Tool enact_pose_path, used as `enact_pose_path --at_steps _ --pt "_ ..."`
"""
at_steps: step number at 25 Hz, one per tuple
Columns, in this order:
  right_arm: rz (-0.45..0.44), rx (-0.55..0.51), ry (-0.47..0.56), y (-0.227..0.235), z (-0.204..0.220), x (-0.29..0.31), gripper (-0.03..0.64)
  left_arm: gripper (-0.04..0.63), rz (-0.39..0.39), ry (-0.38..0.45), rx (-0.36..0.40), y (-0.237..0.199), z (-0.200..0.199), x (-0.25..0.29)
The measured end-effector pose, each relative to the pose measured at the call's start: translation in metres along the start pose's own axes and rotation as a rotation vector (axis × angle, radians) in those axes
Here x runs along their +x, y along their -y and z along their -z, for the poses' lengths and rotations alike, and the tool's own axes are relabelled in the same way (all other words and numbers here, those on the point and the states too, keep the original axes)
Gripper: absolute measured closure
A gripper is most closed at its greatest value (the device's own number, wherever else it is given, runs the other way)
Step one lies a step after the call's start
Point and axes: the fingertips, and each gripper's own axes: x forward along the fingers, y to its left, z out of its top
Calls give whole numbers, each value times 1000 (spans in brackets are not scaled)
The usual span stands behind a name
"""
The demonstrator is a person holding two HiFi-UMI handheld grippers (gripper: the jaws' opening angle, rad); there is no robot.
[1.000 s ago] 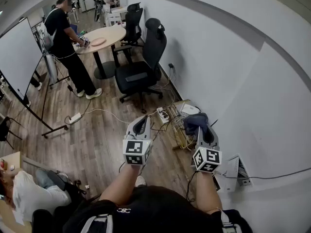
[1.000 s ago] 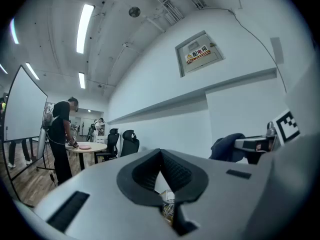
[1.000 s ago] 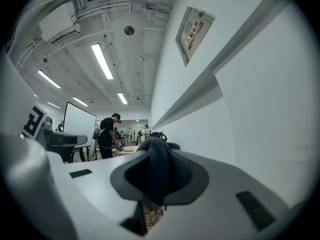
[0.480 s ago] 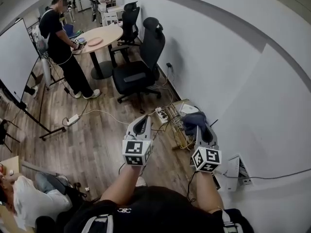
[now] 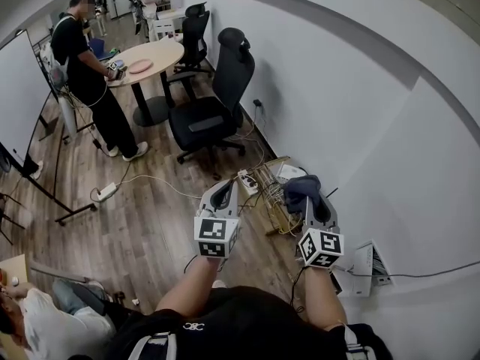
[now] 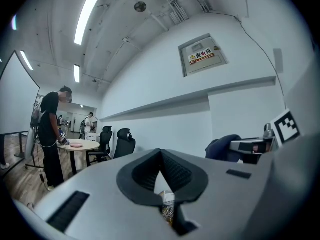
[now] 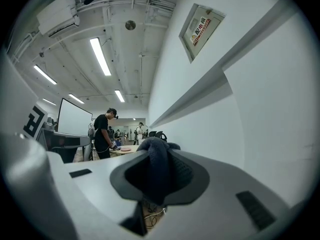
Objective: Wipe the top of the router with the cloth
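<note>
Right gripper [image 5: 309,201] grips cloth [image 5: 298,187]; left gripper [image 5: 225,189] closed; wire basket [image 5: 270,180] holds cables [image 5: 280,216].

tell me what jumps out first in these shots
The dark blue cloth bunched in the right gripper stands out, held close to the white wall. Just beyond it a flat white router lies on the wood floor amid tangled cables, and the left gripper hangs shut and empty alongside.

Bright, even light falls from long white ceiling tube lamps [image 6: 85,19] at eleven o'clock, and shadows are faint. Fisheye distortion bends the white wall [image 5: 360,88]. Black vignetting rings both gripper views. The grey plastic left tool [image 6: 160,156] at six o'clock looks soft.
</note>
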Motion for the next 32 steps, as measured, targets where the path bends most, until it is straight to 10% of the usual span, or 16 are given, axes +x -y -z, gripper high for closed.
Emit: enact_pose_path --at_steps 16,32 --pt "102 -29 -4 -61 8 52 572 597 123 -19 -3 -72 10 30" --pt "149 -11 3 20 15 119 569 597 154 -52 27 -50 17 130"
